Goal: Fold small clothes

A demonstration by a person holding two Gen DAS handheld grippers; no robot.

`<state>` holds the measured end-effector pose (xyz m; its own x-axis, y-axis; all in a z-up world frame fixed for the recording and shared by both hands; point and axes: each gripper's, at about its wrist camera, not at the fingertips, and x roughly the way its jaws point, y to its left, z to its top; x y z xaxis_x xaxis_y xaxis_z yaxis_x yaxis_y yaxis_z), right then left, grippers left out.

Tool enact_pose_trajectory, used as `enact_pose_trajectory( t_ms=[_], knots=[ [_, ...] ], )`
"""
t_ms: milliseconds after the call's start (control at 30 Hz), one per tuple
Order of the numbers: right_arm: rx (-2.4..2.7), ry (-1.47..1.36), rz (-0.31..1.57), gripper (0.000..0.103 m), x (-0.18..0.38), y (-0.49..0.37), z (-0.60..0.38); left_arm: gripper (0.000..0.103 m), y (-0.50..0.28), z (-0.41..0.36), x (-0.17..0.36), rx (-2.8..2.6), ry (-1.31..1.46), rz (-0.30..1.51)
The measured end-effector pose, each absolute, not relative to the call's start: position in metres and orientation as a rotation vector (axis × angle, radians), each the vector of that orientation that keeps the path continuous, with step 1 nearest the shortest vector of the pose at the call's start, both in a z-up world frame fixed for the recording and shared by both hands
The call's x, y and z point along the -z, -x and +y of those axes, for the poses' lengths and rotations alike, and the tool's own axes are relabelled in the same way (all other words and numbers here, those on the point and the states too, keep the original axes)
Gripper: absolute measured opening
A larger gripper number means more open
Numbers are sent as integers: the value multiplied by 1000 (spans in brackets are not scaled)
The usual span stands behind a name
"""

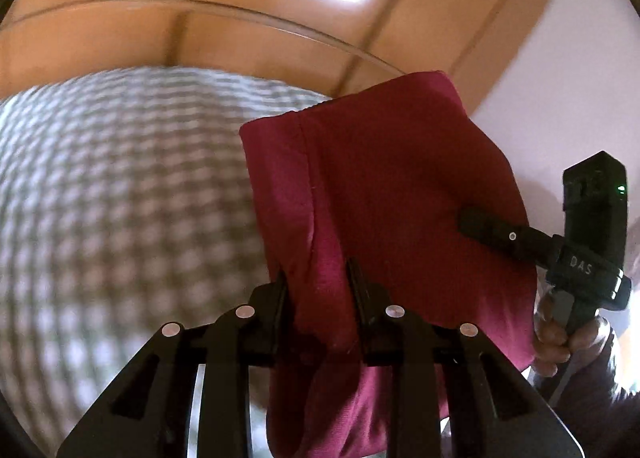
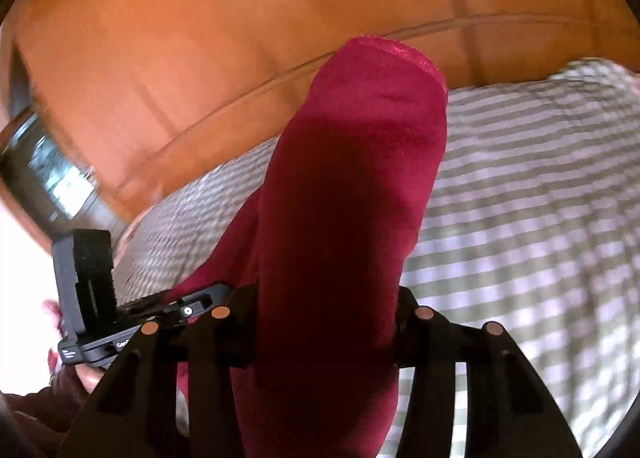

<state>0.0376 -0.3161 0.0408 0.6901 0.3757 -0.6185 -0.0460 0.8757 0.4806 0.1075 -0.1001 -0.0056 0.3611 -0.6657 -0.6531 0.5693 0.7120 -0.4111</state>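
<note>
A dark red small garment (image 1: 384, 193) is held up in the air above a grey-and-white checked bed cover (image 1: 120, 197). My left gripper (image 1: 318, 278) is shut on its lower edge. My right gripper (image 2: 324, 298) is shut on the same garment (image 2: 360, 185), which drapes forward over its fingers and hides them. In the left wrist view the right gripper (image 1: 500, 234) pinches the garment's right side. In the right wrist view the left gripper (image 2: 192, 306) grips it at lower left.
An orange-brown wooden headboard (image 1: 260, 33) stands behind the bed, also in the right wrist view (image 2: 160, 57). A white wall (image 1: 560, 77) is at the right. The checked cover (image 2: 540, 197) spreads right. A dark shiny object (image 2: 44, 177) sits at the far left.
</note>
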Motion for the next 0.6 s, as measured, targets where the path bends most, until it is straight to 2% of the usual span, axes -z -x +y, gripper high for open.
enact_pose_trajectory(
  t_ms=[167,267,300,333,367,467,500,600],
  knots=[
    [-52,-497,808,47,-8,-40,-384,26,-130,-208,18,821,-59,955],
    [34,-580,872,62,29,-35,-411,27,-134,-244,40,782,-158,989],
    [48,-596,863,67,33,-30,-413,37,-132,-248,41,770,-172,973],
    [60,-601,846,73,32,-24,-414,43,-129,-251,42,745,-198,943],
    [76,-592,827,75,27,-16,-415,43,-127,-251,40,729,-214,924],
    [134,-533,773,73,6,2,-411,43,-125,-243,31,717,-217,871],
    [134,-513,750,66,-5,10,-408,43,-123,-240,27,708,-211,839],
    [108,-427,708,57,-31,21,-381,43,-118,-229,19,695,-184,803]
  ],
)
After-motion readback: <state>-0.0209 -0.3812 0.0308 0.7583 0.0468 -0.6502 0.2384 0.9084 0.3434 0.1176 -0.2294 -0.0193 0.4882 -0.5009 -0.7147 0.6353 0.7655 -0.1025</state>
